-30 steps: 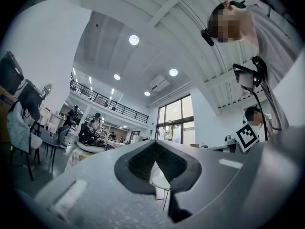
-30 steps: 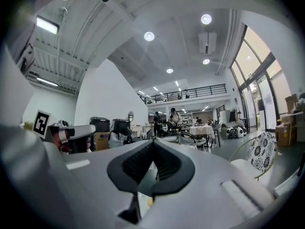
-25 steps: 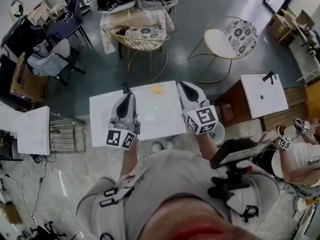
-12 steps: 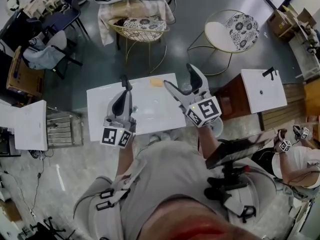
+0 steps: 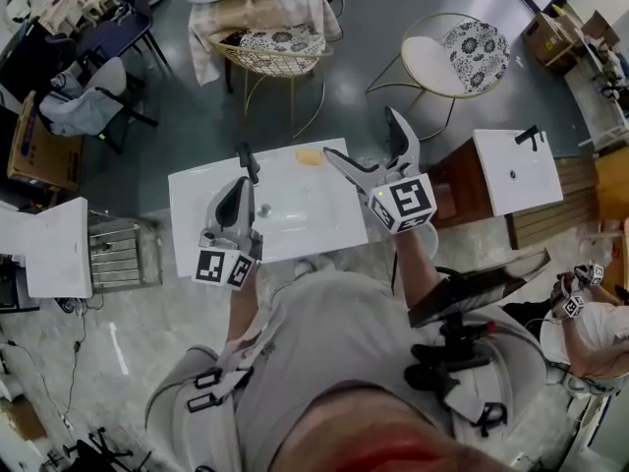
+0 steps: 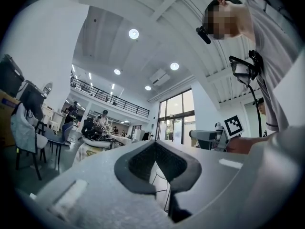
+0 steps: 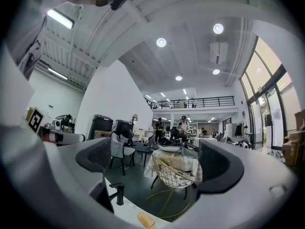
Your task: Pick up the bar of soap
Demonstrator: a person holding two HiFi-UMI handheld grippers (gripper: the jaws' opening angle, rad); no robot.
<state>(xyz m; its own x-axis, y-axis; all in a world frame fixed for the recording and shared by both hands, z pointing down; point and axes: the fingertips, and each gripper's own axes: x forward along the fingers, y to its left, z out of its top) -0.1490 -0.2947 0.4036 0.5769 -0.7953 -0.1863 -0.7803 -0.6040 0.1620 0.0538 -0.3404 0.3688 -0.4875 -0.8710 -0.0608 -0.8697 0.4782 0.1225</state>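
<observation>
The bar of soap is lying at the far edge of the white sink top, its long side going left to right. The right gripper is nearest, its jaws just opening wide and empty, with the soap lying a little ahead and lower. The left gripper is hanging farther off, closed and empty.

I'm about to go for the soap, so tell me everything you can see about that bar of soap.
The bar of soap is a small, pale orange-yellow, rounded oblong block, smooth-looking and whole. It lies flat on the white washbasin top near its far edge, right of the black tap and apart from it. Only that top touches it. The right gripper, whose jaws have just been opening with nothing between them, is short of it.
</observation>
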